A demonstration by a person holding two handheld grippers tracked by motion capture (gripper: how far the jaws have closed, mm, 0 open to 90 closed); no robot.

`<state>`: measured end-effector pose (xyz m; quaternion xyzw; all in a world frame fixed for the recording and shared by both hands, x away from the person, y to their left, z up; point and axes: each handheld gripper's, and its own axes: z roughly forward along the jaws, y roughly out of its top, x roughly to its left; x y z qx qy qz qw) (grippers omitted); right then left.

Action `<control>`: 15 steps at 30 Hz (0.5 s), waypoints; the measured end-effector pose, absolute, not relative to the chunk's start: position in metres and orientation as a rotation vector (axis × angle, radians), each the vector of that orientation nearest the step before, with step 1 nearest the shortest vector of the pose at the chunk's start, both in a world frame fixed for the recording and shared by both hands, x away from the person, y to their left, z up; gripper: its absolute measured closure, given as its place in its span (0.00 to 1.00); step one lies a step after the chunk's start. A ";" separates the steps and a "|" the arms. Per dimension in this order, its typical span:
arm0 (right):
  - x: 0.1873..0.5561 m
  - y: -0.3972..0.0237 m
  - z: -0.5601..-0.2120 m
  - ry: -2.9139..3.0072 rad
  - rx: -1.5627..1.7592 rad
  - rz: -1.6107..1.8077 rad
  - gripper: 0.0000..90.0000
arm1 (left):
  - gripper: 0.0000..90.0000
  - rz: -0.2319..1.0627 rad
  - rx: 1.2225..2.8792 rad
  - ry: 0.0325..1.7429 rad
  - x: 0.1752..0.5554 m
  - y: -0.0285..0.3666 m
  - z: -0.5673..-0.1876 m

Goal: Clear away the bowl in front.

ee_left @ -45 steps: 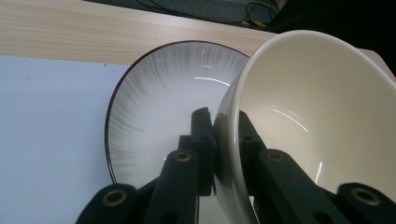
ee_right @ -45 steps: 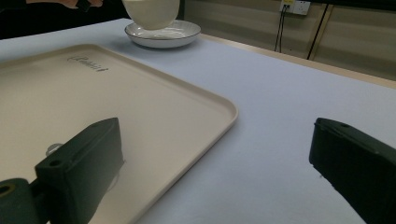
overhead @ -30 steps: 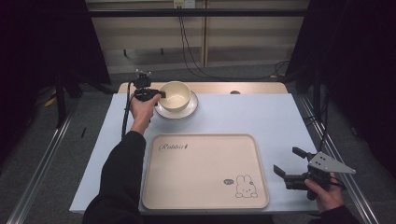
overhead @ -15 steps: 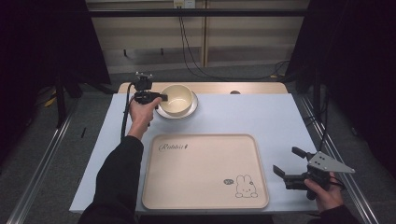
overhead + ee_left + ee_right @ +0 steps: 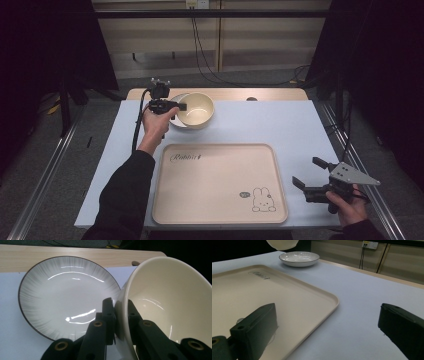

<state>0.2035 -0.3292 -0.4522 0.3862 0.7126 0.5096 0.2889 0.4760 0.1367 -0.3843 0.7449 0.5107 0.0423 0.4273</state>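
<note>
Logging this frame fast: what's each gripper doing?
Left gripper: shut on the cream bowl rim.
Right gripper: open, holding nothing.

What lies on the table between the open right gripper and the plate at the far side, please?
In the right gripper view, a corner of the cream tray and bare pale blue table separate the right gripper from the plate.

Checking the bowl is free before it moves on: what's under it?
The bowl, pinched at its rim by the left claw, hangs tilted beside the empty plate. Its underside is hidden.
</note>
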 end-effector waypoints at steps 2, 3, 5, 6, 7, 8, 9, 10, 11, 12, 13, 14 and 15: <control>0.204 -0.329 -0.452 1.902 1.028 1.359 0.02 | 0.92 0.106 1.852 1.275 0.472 0.135 -0.382; 0.204 -0.329 -0.452 1.900 1.027 1.362 0.02 | 0.92 0.101 1.862 1.267 0.471 0.135 -0.382; 0.204 -0.329 -0.452 1.900 1.028 1.360 0.02 | 0.92 0.090 1.862 1.255 0.468 0.132 -0.381; 0.204 -0.329 -0.452 1.901 1.028 1.361 0.02 | 0.92 0.088 1.874 1.241 0.466 0.130 -0.380; 0.204 -0.329 -0.452 1.901 1.028 1.361 0.02 | 0.92 0.088 1.874 1.241 0.466 0.130 -0.380; 0.204 -0.329 -0.452 1.899 1.029 1.358 0.02 | 0.92 0.085 1.885 1.234 0.465 0.128 -0.379; 0.204 -0.329 -0.452 1.898 1.034 1.349 0.02 | 0.92 0.083 1.889 1.216 0.462 0.125 -0.378; 0.204 -0.329 -0.452 1.898 1.034 1.349 0.02 | 0.92 0.083 1.889 1.216 0.462 0.125 -0.378; 0.204 -0.329 -0.453 1.895 1.035 1.351 0.02 | 0.92 0.073 1.889 1.207 0.461 0.124 -0.378; 0.204 -0.329 -0.452 1.901 1.032 1.351 0.02 | 0.92 0.047 1.878 1.206 0.460 0.123 -0.380; 0.204 -0.329 -0.452 1.901 1.031 1.350 0.02 | 0.92 0.047 1.878 1.206 0.460 0.123 -0.380; 0.203 -0.329 -0.452 1.904 1.028 1.350 0.02 | 0.92 0.056 1.893 1.204 0.458 0.120 -0.380; 0.203 -0.329 -0.452 1.902 1.031 1.355 0.02 | 0.92 0.057 1.908 1.196 0.456 0.119 -0.381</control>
